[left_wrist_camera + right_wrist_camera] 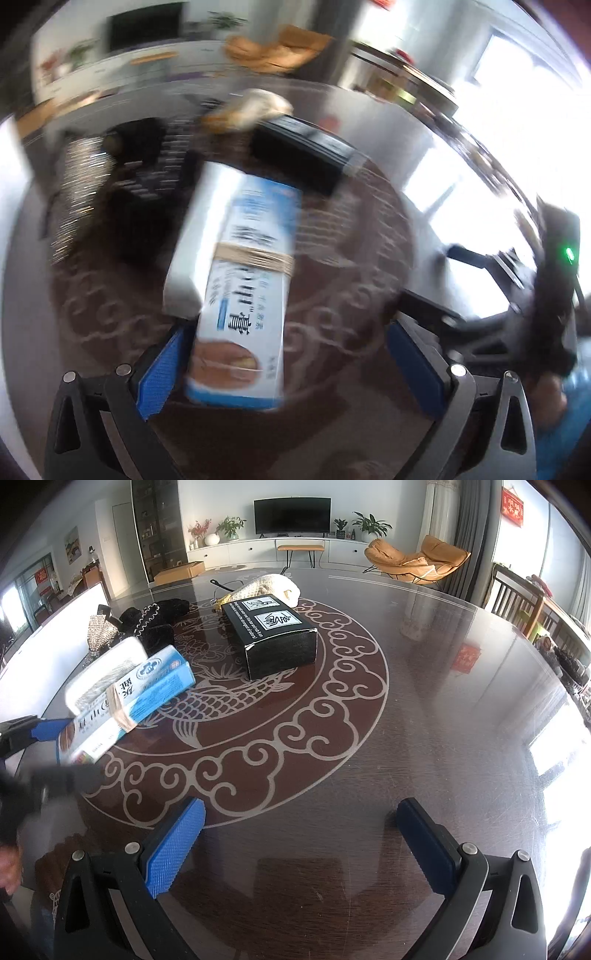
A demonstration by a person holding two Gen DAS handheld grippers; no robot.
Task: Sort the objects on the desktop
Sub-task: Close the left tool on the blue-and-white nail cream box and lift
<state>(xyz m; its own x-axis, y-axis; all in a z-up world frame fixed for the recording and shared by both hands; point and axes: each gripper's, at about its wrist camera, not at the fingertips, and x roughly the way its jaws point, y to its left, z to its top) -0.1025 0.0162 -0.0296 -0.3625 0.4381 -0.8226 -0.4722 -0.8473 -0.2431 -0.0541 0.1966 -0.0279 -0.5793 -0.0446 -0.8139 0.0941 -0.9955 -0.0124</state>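
**Hovering w/ banded boxes mid-air**

L gripper (284, 354) jaws wide apart; banded boxes (240, 295) betw. pads, contact unclear, above table (424, 720), long axis pointing away. R gripper (299, 830) unclenched, empty. Black box (275, 635) beyond, bags (155, 624) left.

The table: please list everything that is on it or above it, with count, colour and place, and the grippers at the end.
table: one, dark brown with a pale cloud and fish pattern, under everything.
bundle of boxes: one bundle, a blue-and-white box and a white box tied with a rubber band, at the left, between the left gripper's fingers; the blur hides whether it touches the table.
black box: one, black with white labels, near the table's middle.
black bag: one, black and fluffy with a chain, far left.
silver bag: one, silver mesh, beside the black bag.
cream bag: one, cream knit, behind the black box.
left gripper: one, black with blue pads, open around the bundle.
right gripper: one, black with blue pads, open and empty, above the near table.
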